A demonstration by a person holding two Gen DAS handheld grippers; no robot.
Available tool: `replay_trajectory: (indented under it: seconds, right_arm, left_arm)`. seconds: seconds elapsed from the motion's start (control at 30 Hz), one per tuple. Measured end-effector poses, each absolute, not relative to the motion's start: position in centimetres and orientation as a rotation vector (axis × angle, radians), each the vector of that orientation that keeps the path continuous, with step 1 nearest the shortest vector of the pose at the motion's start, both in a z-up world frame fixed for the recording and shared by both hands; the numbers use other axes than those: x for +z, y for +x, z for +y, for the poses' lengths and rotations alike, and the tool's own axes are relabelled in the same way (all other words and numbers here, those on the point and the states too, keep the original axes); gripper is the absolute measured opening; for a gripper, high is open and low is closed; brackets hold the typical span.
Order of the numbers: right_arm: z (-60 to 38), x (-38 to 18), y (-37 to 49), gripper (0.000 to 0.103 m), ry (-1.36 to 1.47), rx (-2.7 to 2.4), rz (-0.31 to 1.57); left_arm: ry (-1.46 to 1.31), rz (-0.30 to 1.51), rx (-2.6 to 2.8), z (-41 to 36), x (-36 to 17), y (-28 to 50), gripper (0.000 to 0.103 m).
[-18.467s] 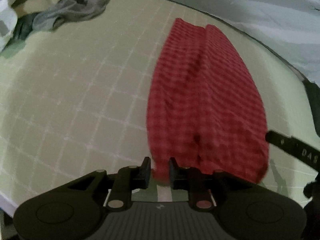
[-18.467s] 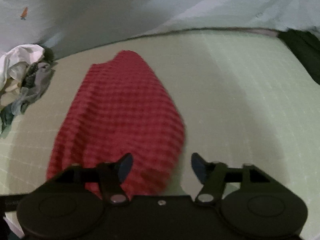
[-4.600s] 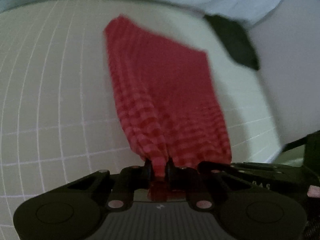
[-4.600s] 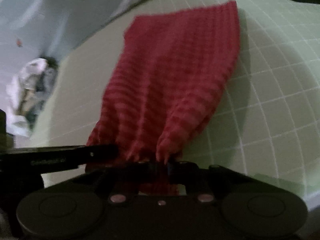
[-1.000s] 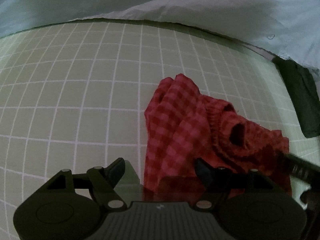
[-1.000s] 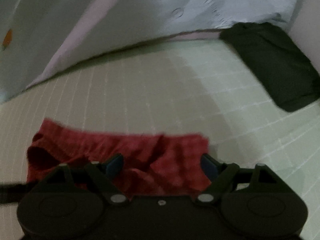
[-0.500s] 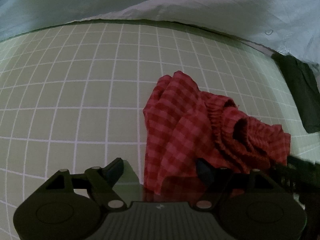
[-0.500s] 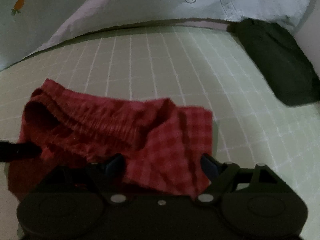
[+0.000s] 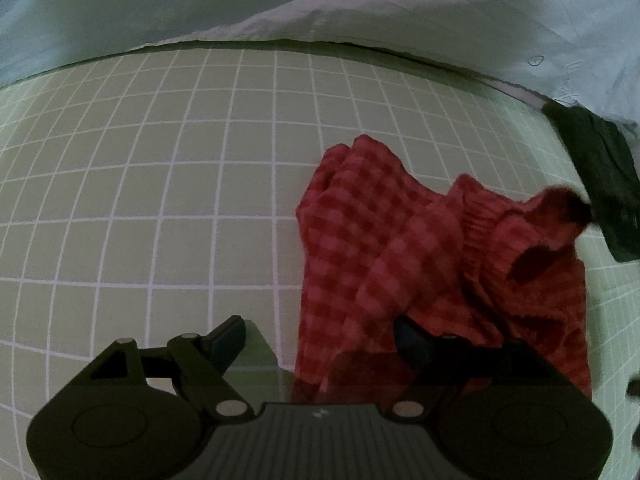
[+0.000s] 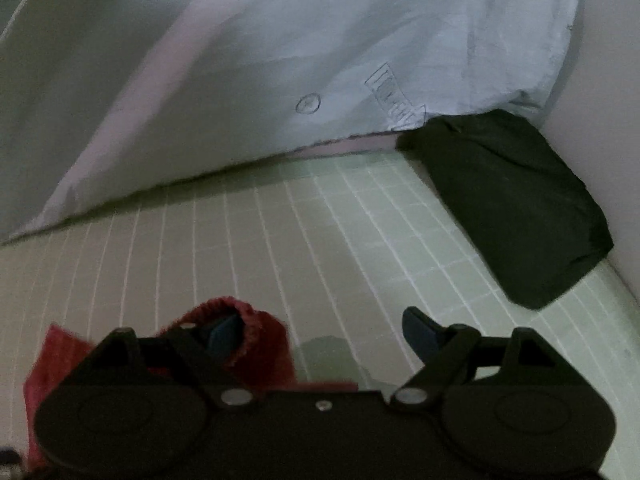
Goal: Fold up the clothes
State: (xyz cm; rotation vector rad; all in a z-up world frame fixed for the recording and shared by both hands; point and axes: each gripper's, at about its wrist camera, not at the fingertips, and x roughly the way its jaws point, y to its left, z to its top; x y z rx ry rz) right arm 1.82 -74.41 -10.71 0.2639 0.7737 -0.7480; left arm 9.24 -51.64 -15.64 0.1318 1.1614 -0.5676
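The right wrist view is blurred, and the gripper body hides most of the red checked shorts (image 10: 256,344) there. The left gripper (image 9: 320,332) is spread wide and holds nothing, its right finger over the crumpled shorts (image 9: 420,248). The right gripper (image 10: 320,334) is likewise wide apart, its left finger inside the ribbed waistband. 1 red garment lies on the green grid mat (image 9: 160,160); 1 dark folded garment (image 10: 516,204) sits near the pale sheet (image 10: 280,60).

left wrist: looked low and forward over the gridded mat (image 9: 168,184), red checked garment (image 9: 384,240) close ahead; right wrist: faced farther right, close | shared: garment (image 10: 256,344), dark folded cloth (image 10: 512,208)
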Motion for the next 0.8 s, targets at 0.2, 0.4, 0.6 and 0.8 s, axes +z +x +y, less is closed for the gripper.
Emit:
replay_trajectory:
  seconds: [0.2,0.4,0.6,0.8]
  right_arm:
    - [-72.1,-11.1,-2.2,0.086,0.310,-0.743,0.816]
    - [-69.1,-10.8,-3.7,0.088,0.318,-0.667,0.819]
    - [-67.0,-12.1,-2.0,0.088,0.259,-0.563,0.888]
    - [-69.9,-12.1,0.6,0.087,0.178,-0.627,0.913]
  left_arm:
    - [0.137,1.169,-0.553,-51.3,-15.5,9.0,0.082]
    - [0.128,1.177,-0.535,-50.8,-15.3,8.9,0.082]
    - [0.130,1.175,-0.523,-50.6,-15.2,8.8,0.082]
    - [0.135,1.173,-0.523,-50.8,-15.2,9.1,0.082]
